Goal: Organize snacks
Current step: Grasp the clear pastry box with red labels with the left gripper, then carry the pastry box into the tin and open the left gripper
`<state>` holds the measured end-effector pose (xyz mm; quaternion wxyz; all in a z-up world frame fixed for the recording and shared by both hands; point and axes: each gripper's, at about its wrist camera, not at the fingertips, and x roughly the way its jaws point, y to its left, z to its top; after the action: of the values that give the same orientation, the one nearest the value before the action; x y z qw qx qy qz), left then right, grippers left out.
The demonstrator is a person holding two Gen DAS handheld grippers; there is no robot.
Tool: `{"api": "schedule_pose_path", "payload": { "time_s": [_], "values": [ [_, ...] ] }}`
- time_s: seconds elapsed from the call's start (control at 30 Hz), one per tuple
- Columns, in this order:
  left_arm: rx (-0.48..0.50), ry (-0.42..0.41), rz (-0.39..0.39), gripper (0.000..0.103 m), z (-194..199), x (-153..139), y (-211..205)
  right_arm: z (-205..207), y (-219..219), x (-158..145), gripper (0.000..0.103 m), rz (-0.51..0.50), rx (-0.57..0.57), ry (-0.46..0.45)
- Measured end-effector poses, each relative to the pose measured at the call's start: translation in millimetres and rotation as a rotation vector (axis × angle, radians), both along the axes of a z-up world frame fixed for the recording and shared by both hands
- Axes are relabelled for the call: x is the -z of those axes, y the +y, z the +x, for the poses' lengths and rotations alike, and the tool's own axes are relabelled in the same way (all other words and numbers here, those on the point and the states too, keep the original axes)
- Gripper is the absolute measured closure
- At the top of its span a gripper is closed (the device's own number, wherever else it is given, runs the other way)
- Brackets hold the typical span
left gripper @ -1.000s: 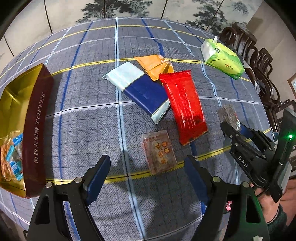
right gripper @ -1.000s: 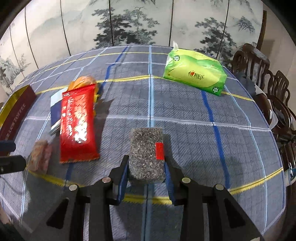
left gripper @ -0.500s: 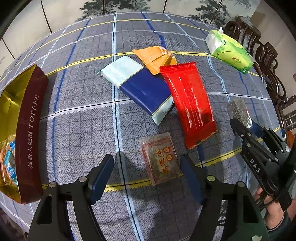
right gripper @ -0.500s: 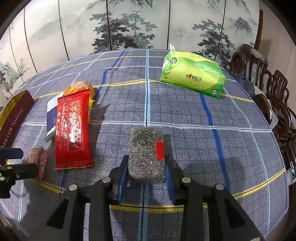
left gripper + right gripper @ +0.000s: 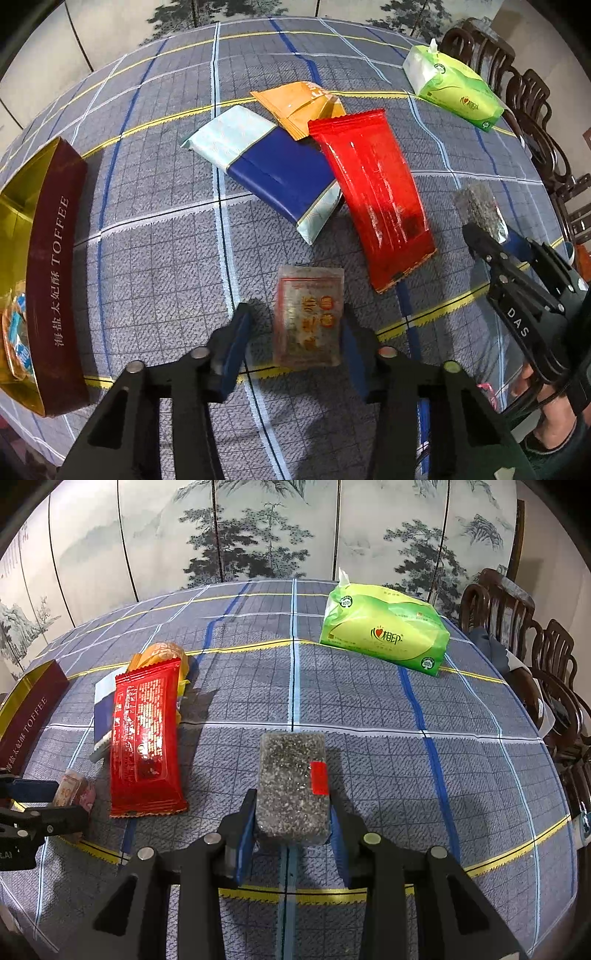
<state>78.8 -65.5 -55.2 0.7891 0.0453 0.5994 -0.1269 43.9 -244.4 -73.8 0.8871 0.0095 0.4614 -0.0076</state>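
Observation:
My left gripper (image 5: 293,325) is open, its blue pads on either side of a small clear snack packet with red print (image 5: 308,319) lying on the tablecloth; the right pad is close to it, the left stands apart. My right gripper (image 5: 291,819) is shut on a grey speckled snack bar with a red sticker (image 5: 291,782); that bar also shows in the left wrist view (image 5: 478,206). A red packet (image 5: 373,206), a blue and pale packet (image 5: 269,170) and an orange packet (image 5: 299,105) lie mid-table. An open maroon and gold TOFFEE box (image 5: 55,273) sits at the left with wrapped sweets inside.
A green tissue pack (image 5: 384,637) lies at the far right of the table. Dark wooden chairs (image 5: 517,627) stand along the right edge. A painted folding screen (image 5: 258,535) stands behind the table.
My left gripper has moved forward and down over the small clear packet, and its jaws have narrowed around it. The right gripper keeps hold of the speckled bar, a little higher.

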Motion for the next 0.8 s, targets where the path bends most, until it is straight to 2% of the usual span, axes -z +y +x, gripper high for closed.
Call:
{"api": "schedule_pose_path", "payload": {
  "time_s": [0.07,0.5,0.7,0.8],
  "values": [
    [0.003,0.0,-0.003,0.075,0.8,-0.3,1.2,-0.1,0.2,0.1,0.067,0.0,0.0,0.0],
    [0.023,-0.003,-0.009,0.077,-6.5,-7.2,13.7,-0.8,1.8,-0.3,0.067,-0.006,-0.004,0.004],
    [0.017,-0.053,-0.006,0.077,-7.6,-24.6,28.0,0.3,2.5,-0.6,0.067,-0.007,0.003,0.016],
    [0.014,-0.105,0.006,0.077,-7.7,-41.2,41.2,2.0,3.1,-1.2,0.067,-0.009,0.006,0.026]
  ]
}}
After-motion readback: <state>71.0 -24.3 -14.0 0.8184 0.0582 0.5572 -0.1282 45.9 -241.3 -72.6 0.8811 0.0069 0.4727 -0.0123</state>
